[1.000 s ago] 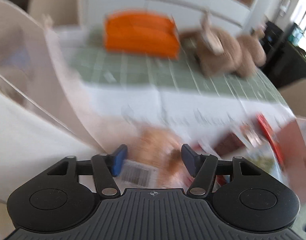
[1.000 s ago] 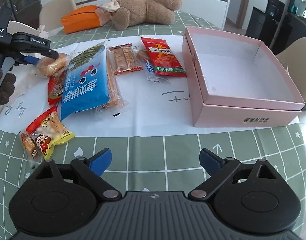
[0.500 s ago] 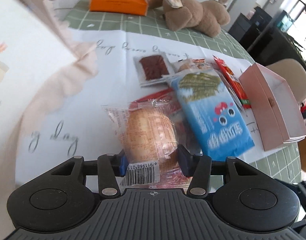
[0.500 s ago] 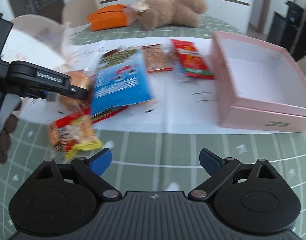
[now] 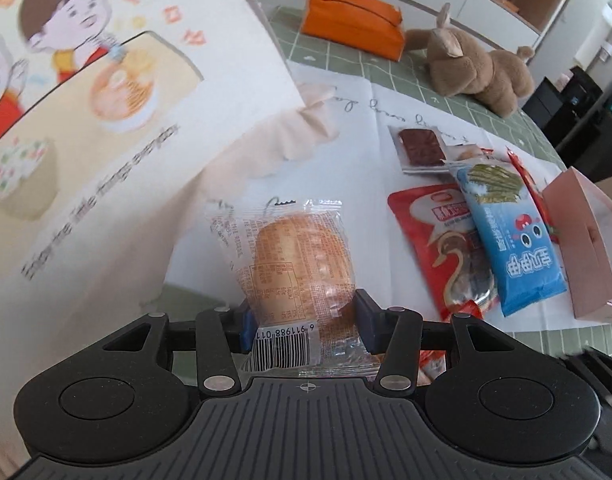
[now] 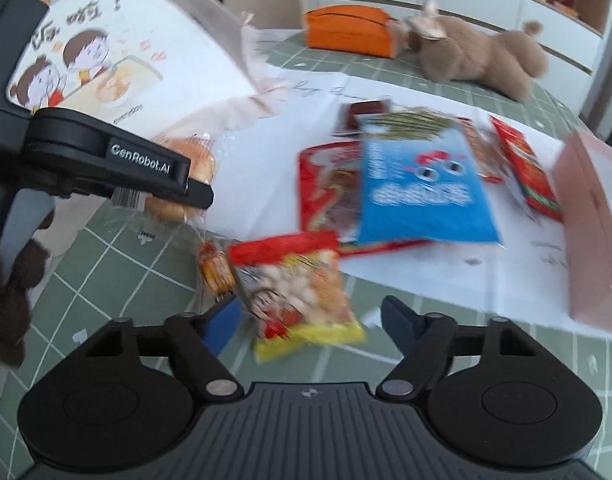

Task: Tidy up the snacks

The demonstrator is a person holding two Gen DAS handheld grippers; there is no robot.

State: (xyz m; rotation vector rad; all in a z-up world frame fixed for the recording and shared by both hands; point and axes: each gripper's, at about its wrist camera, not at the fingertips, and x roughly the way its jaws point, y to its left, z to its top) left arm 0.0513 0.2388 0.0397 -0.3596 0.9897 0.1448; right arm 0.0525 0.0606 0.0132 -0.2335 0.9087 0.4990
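The tablecloth (image 6: 106,264) is green with a white grid. The tissue pouch (image 5: 351,20) is orange, the plush toy (image 5: 477,72) brown, the box (image 5: 581,240) pink, one snack bag (image 6: 417,184) blue, another (image 6: 302,288) red and yellow.

A tall printed bag (image 5: 106,92) blocks the table's left side. The snack pile (image 6: 405,184) fills the middle, touching the pink box (image 6: 593,216) at right. Bare green cloth (image 6: 485,360) in front leaves passing room.
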